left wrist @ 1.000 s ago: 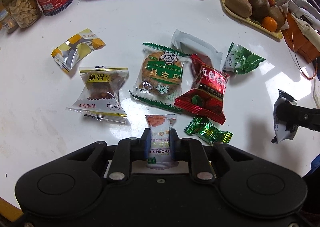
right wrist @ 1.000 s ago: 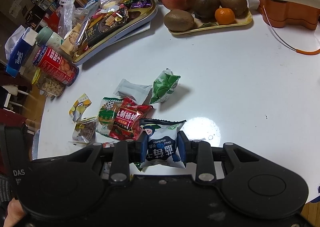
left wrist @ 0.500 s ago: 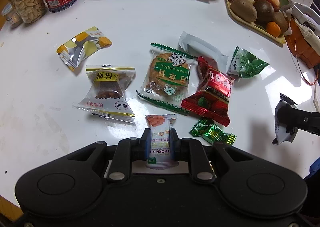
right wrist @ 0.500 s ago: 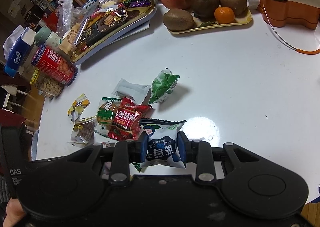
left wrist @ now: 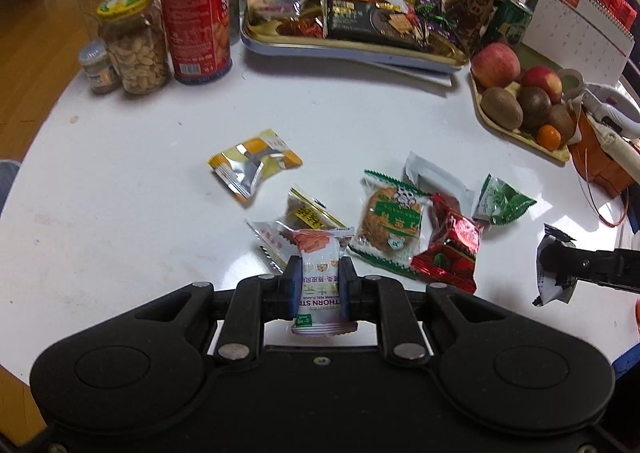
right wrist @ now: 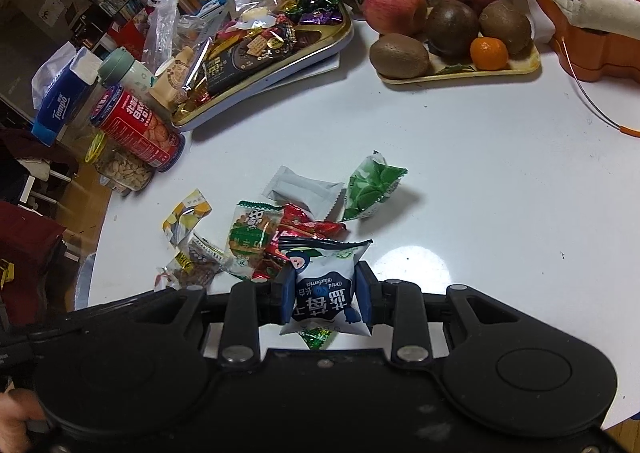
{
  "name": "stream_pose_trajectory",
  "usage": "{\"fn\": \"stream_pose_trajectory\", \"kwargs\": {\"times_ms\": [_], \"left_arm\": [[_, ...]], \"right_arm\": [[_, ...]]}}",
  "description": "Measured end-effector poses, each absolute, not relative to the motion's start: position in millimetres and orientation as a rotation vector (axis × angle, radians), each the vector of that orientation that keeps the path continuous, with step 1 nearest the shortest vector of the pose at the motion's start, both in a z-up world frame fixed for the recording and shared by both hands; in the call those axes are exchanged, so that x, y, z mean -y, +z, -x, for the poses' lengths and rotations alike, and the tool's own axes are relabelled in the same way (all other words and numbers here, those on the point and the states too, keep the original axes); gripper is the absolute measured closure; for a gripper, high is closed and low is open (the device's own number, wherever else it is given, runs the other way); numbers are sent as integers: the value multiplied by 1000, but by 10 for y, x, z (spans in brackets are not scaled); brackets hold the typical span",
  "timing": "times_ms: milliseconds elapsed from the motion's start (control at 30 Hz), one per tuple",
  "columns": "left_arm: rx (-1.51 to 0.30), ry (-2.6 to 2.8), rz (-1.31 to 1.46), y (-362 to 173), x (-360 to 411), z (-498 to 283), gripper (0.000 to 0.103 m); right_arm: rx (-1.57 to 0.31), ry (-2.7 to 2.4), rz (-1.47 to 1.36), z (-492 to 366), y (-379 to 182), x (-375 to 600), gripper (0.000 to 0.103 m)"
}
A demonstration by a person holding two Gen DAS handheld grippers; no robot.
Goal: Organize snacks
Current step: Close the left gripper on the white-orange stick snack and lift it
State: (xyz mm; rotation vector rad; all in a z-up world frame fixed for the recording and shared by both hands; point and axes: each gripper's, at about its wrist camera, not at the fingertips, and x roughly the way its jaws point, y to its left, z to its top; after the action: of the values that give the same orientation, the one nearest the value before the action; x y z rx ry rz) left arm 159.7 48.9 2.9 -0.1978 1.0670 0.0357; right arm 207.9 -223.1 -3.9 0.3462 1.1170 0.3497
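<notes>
My left gripper (left wrist: 319,282) is shut on a white hawthorn-stick packet (left wrist: 322,285), held above the white table (left wrist: 120,213). My right gripper (right wrist: 325,291) is shut on a white-and-blue dried blueberry packet (right wrist: 325,293); the same packet (left wrist: 554,269) shows at the right edge of the left wrist view. Loose snacks lie on the table: a yellow-silver packet (left wrist: 254,161), a clear packet with a yellow label (left wrist: 308,215), a green-edged biscuit (left wrist: 390,223), a red packet (left wrist: 452,249), a grey packet (left wrist: 434,179) and a green packet (left wrist: 502,201). A gold tray (left wrist: 352,49) full of snacks stands at the back.
A red tin (left wrist: 196,13), a peanut jar (left wrist: 134,41) and a small jar (left wrist: 96,67) stand at the back left. A fruit tray (left wrist: 520,101) with apples, kiwis and a tangerine sits at the right, next to an orange holder (left wrist: 600,165). A calendar (left wrist: 576,25) stands behind.
My left gripper has risen and tipped up with its packet, so the tray and jars at the back have come into view. The right gripper has stayed in place.
</notes>
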Motion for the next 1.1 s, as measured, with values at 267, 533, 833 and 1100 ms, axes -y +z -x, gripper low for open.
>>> {"fn": "stream_pose_trajectory", "kwargs": {"times_ms": [267,533,833,1100], "left_arm": [[-1048,79,249,100,-698,-1590,79],[-1018,93,273,165,-767,-1525,79],[-999,100,255,235,-811,-1411,79],[-982,103,237,284,-829,-1388,79]], "right_arm": [[-1081,383,-363,-2078,65,2177,70],[-1087,379,-356,-2030,54,2177,70],[-1099,374,-322,-1953,35,2131,70],[-1099,355,-259,-1855,67,2071,70]]}}
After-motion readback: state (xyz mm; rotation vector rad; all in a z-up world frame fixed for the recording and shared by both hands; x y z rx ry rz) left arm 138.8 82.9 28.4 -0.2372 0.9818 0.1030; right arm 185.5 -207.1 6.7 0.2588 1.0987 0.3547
